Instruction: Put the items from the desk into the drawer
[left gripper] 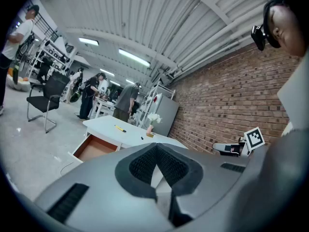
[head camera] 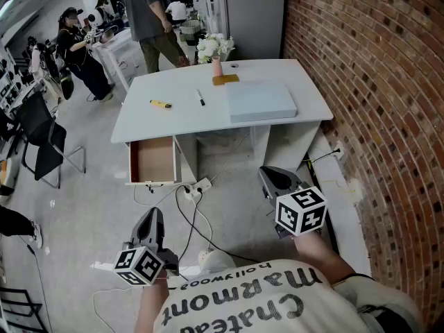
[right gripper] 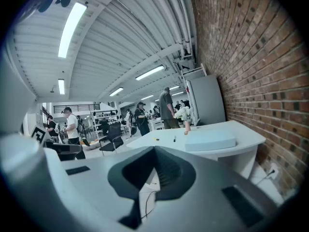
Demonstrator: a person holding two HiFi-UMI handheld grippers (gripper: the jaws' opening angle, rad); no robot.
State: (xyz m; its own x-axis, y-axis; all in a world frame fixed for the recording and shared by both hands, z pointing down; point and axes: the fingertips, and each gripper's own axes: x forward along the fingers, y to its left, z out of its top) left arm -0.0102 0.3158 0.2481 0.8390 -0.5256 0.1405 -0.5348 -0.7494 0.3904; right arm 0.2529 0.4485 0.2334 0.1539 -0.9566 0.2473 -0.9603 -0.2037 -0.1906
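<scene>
Desk: cutter, pen well beyond left claw, right claw; both closed, empty.

Cream T-shirt, dark lettering

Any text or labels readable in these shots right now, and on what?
"Chateau Marmont": on the person's shirt, upside down in the head view.
"hollywood": same shirt, the smaller line.
Cubes: square markers only, no letters.
Desk: any print on its items is too small to read.
</scene>
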